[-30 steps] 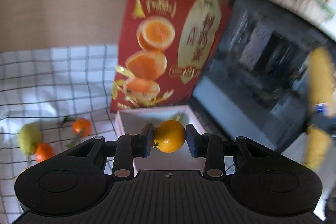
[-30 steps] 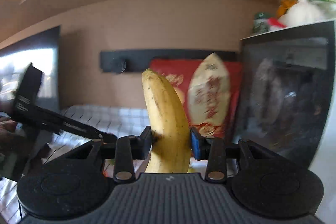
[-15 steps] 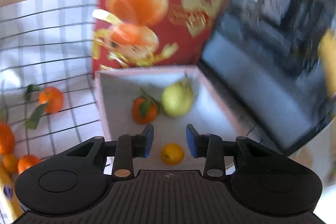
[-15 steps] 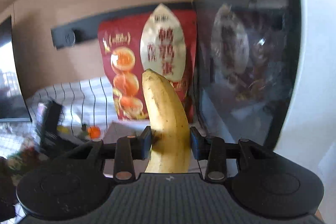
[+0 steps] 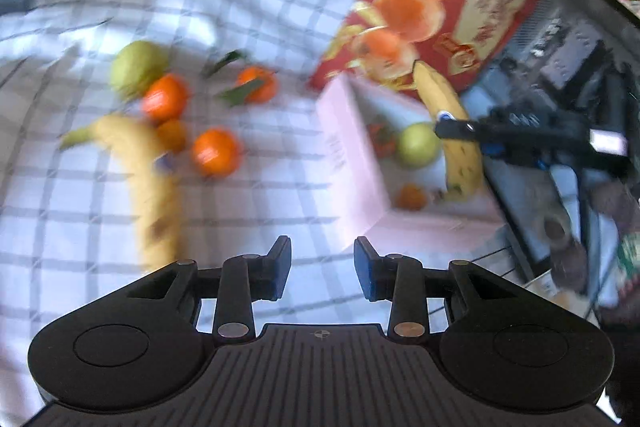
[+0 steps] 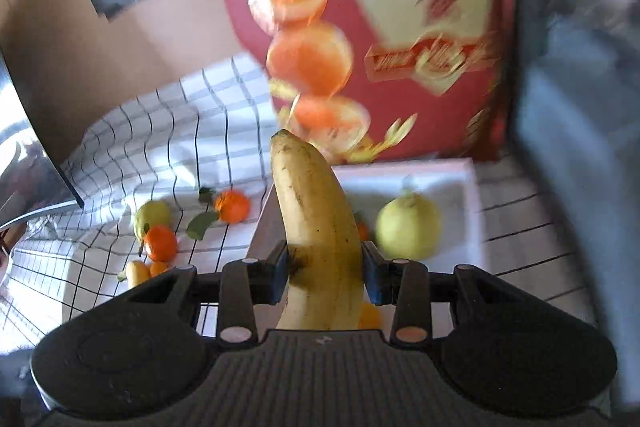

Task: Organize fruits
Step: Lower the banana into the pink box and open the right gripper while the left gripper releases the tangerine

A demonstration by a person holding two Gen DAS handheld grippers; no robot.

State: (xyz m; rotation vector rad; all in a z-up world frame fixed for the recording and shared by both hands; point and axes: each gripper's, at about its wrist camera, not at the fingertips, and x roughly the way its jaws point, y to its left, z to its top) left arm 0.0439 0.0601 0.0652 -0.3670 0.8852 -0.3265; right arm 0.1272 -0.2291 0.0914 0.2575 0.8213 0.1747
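Motion blur softens most of the left wrist view: the loose fruit point(image 5: 168, 103) on the checked cloth point(image 5: 248, 7) has no clear outlines, and the lettering on the red box point(image 5: 440, 7) cannot be read. The sticker on the banana point(image 5: 152, 187) lying on the cloth is illegible. In the right wrist view, the red box point(image 6: 400, 27) and the dark appliance point(image 6: 580, 107) at the right edge are smeared. The held banana point(image 6: 320, 227) has its lower end hidden behind the gripper body; it covers a mandarin point(image 6: 362, 231) in the white tray point(image 6: 472, 211), while a small orange fruit point(image 6: 370, 317) shows only in part.
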